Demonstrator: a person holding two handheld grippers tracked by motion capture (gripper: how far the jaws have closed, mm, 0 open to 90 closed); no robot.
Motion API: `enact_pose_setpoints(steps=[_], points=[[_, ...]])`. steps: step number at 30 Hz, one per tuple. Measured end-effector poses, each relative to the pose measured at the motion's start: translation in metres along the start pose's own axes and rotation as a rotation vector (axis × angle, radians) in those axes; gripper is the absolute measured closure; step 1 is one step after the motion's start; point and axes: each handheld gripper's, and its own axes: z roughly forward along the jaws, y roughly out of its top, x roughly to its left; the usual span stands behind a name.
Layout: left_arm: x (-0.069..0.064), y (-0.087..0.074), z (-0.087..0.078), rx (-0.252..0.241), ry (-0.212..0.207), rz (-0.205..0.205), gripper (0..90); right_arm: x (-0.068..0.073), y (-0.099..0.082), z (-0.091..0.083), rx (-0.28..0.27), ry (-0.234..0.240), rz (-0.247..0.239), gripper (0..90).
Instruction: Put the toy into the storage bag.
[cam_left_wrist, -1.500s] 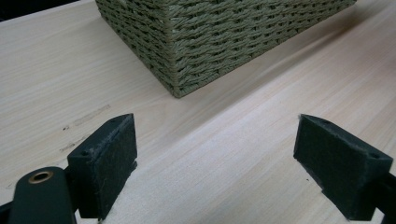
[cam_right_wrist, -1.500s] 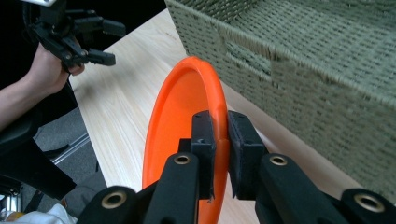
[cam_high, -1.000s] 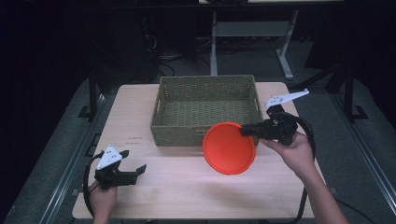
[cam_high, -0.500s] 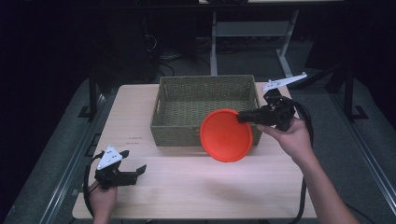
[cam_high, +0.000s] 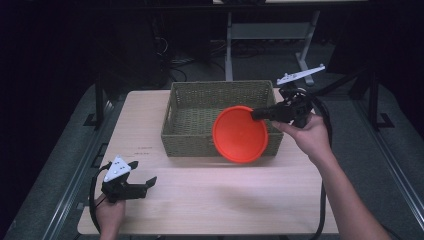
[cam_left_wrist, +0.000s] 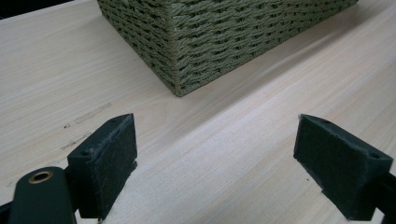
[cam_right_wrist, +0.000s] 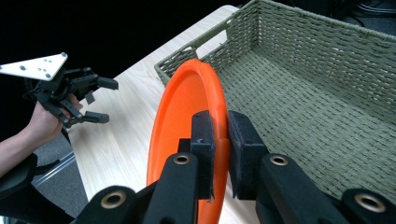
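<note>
- The woven basket (cam_high: 195, 107) sits on the table (cam_high: 210, 200), its visible floor bare.
- The right gripper (cam_right_wrist: 220, 135) pinches the rim of an orange plate (cam_high: 240, 134) (tilted on edge) above the basket's near wall.
- The left gripper (cam_high: 142, 184) rests low on the table near its front left corner, jaws wide apart, holding nothing.

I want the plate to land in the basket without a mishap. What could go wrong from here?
1. The right gripper pinches only the rim of the orange plate, which hangs on edge; it might swing or slip out.
2. The plate's lower edge sits low against the woven basket's front wall in the high view; it could catch the rim.
3. The left gripper rests open, away from the basket, so a knock might shift it.
</note>
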Motion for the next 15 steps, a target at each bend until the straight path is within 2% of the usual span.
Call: enact_pose_setpoints(steps=[15], points=[[0.0, 0.0, 0.0, -0.001, -0.002, -0.004, 12.8, -0.013, 0.023, 0.008, 0.009, -0.045, 0.022, 81.3]])
